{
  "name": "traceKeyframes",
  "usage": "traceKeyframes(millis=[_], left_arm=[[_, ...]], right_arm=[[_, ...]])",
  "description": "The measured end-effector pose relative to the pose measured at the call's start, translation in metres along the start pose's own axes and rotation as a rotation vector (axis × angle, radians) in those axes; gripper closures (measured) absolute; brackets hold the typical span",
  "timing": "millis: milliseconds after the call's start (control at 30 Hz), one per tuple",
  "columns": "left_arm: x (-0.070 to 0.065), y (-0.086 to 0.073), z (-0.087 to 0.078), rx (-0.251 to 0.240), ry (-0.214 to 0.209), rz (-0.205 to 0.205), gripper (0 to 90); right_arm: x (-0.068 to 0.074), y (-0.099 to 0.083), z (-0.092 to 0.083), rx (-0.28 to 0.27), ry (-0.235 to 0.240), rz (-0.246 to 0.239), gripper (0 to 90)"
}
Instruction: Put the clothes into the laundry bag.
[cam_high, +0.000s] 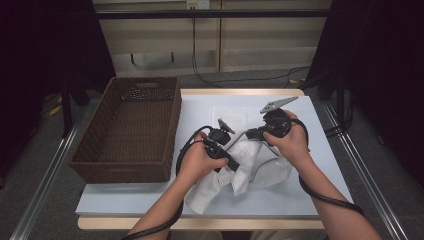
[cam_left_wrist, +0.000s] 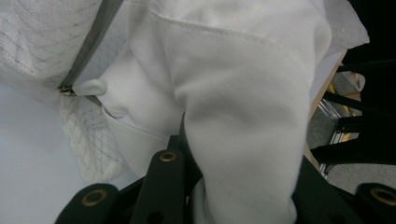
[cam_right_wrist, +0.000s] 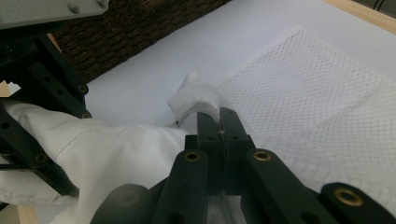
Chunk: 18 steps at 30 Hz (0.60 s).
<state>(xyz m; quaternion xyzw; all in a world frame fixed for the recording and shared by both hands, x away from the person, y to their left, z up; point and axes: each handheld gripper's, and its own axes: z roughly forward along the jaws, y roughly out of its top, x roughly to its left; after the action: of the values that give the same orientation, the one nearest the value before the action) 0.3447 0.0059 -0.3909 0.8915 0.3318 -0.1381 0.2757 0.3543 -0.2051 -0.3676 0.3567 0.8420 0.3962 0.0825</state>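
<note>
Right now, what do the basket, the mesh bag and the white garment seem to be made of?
Basket: dark brown woven wicker or rattan-like strands, matt; the weave shows.
Mesh bag: thin white synthetic-looking netting with a grey zipper; small open holes show.
White garment: soft matt woven fabric, perhaps cotton; stitched seams and folds show.

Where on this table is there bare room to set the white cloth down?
Bare table along the near edge below the wicker basket, and along the far edge behind the mesh bag. Crowded mid-table: left gripper and right gripper hold the white cloth.
</note>
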Motion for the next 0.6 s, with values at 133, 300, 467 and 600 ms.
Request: traceKeyframes(millis=[133, 300, 467, 600], left_arm=[[0.0, 0.001, 0.001, 0.0, -0.003, -0.014, 74.0], [0.005, -0.001, 0.001, -0.002, 0.003, -0.041, 74.0], [0.009, -0.001, 0.006, 0.025, 0.023, -0.056, 74.1], [0.012, -0.001, 0.012, 0.029, 0.012, -0.074, 74.1]], right_arm=[[0.0, 0.0, -0.002, 0.0, -0.004, 0.002, 90.0], [0.0, 0.001, -0.005, -0.001, -0.005, -0.004, 90.0], [0.0, 0.002, -0.008, -0.005, -0.008, -0.001, 90.0], [-0.001, 0.004, -0.011, -0.016, -0.011, -0.003, 90.0]])
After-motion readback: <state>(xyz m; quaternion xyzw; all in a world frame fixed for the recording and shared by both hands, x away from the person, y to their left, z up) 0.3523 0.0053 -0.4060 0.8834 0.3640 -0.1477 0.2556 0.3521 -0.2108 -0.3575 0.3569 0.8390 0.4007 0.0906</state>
